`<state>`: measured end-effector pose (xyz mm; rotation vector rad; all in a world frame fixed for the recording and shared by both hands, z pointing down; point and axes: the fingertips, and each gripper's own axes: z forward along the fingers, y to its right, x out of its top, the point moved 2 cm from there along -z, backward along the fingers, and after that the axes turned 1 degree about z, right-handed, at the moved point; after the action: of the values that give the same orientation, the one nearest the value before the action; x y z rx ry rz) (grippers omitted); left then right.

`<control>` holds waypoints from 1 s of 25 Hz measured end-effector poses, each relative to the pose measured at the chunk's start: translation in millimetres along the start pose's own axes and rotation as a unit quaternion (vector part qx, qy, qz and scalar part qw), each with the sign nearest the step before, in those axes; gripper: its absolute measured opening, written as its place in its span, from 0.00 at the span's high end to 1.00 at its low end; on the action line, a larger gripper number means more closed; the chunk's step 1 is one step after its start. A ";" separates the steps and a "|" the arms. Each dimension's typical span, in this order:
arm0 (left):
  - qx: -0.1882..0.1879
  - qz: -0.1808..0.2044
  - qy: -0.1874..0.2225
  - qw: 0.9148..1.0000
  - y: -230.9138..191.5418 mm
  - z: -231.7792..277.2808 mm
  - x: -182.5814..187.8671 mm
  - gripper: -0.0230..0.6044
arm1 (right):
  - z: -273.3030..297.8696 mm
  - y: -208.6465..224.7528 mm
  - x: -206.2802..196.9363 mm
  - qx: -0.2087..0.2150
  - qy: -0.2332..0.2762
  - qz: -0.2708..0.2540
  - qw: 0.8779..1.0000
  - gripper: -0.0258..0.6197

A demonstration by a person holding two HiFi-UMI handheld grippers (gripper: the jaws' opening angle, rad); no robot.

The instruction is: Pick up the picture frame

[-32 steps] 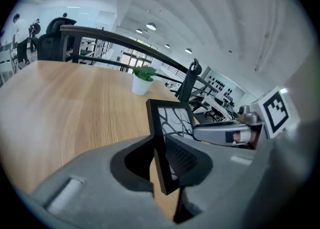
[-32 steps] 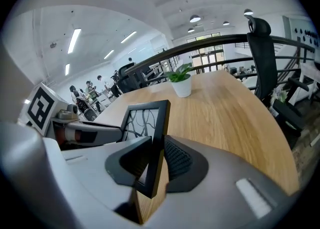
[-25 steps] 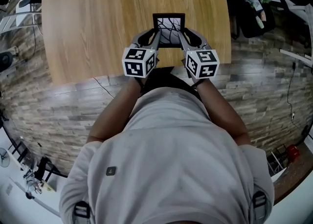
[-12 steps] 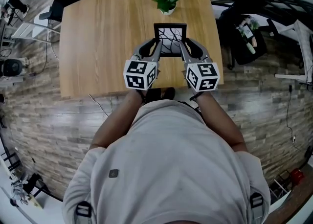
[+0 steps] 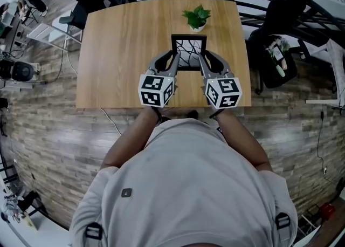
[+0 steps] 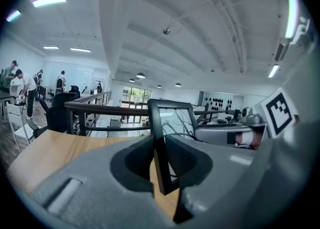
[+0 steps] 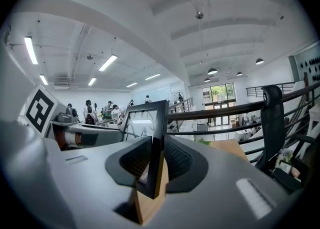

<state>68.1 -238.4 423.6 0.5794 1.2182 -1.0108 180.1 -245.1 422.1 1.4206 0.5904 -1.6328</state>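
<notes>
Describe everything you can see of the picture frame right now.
The picture frame is a rectangle with a thin black border around a pale picture of dark branching lines. It stands nearly upright. The left claw is shut on its left side and the right claw on its right. Its lower corners hang free in both gripper views, so it seems clear of the wooden table, in front of the potted plant.
</notes>
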 end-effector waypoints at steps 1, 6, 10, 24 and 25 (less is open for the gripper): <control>0.000 0.002 0.002 1.000 -3.0 -4.2 1.2 0.84 | 0.8 -5.0 0.7 0.001 0.001 0.000 1.000 0.83; -0.007 0.004 0.001 1.000 -21.6 -31.9 2.2 0.84 | 3.5 -38.3 0.9 -0.002 0.001 0.005 1.000 0.83; -0.011 0.008 0.002 1.000 -38.2 -64.3 1.7 0.84 | 4.9 -73.3 -1.4 -0.005 0.001 0.010 1.000 0.83; -0.041 0.001 0.003 0.999 -75.0 -172.6 -30.7 0.85 | -18.7 -188.4 -34.6 -0.028 -0.003 0.016 0.999 0.83; -0.044 -0.002 0.002 0.999 -75.6 -176.1 -34.6 0.85 | -21.4 -192.6 -38.0 -0.031 -0.006 0.016 0.999 0.83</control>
<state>-84.4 -117.5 416.7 0.5103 1.2610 -0.9558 28.9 -118.2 417.7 1.3685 0.6036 -1.5828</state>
